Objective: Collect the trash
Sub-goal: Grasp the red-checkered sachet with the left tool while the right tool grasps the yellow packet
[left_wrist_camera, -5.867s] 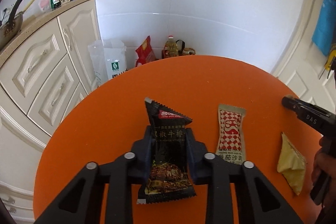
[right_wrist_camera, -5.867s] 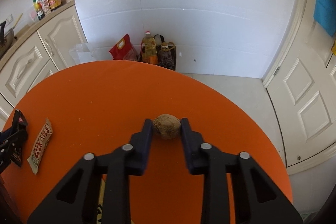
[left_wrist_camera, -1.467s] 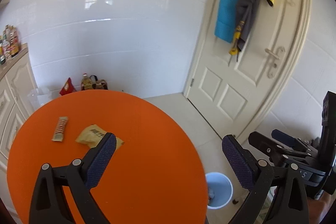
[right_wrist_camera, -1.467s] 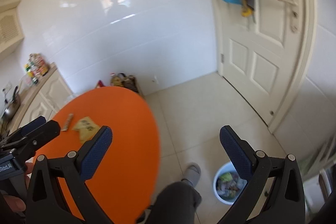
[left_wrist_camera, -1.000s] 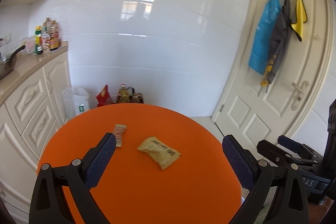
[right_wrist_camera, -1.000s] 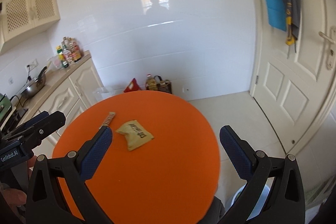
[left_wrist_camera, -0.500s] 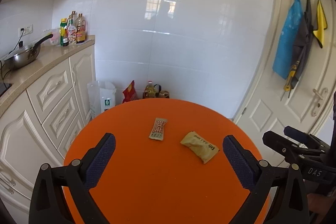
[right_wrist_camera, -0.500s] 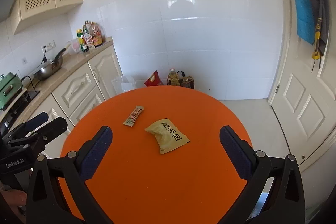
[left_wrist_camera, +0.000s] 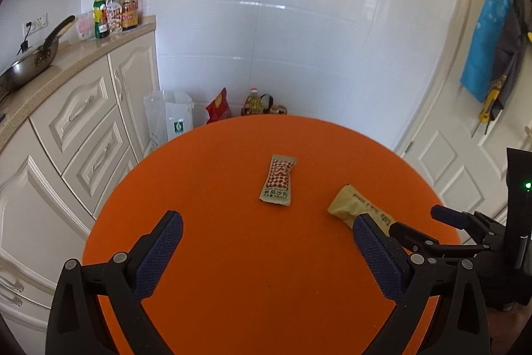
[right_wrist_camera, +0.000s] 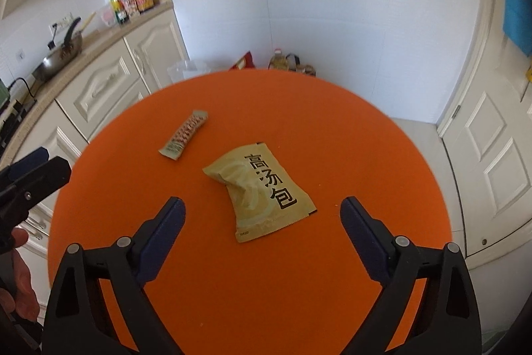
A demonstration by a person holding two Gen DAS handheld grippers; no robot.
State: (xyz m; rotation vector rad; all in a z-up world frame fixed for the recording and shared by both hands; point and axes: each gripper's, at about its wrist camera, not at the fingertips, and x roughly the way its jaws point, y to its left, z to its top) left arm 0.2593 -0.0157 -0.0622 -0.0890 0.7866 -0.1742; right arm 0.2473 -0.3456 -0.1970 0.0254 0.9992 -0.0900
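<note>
Two pieces of trash are seen on the round orange counter point(right_wrist_camera: 332, 128). The right claw point(right_wrist_camera: 261, 218) is held wide apart above it, its jaws having just been closing slightly; the yellow soup packet point(right_wrist_camera: 262, 192) lies untouched just ahead of its tips, between them. The left claw point(left_wrist_camera: 266, 238) is likewise spread and empty, with the red-patterned sachet point(left_wrist_camera: 278, 180) lying ahead of it.

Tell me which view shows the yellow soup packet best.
The right wrist view: the crinkled yellow soup packet lies whole and central on the round orange table, black print readable. The left wrist view shows it smaller, partly hidden behind a finger.
</note>
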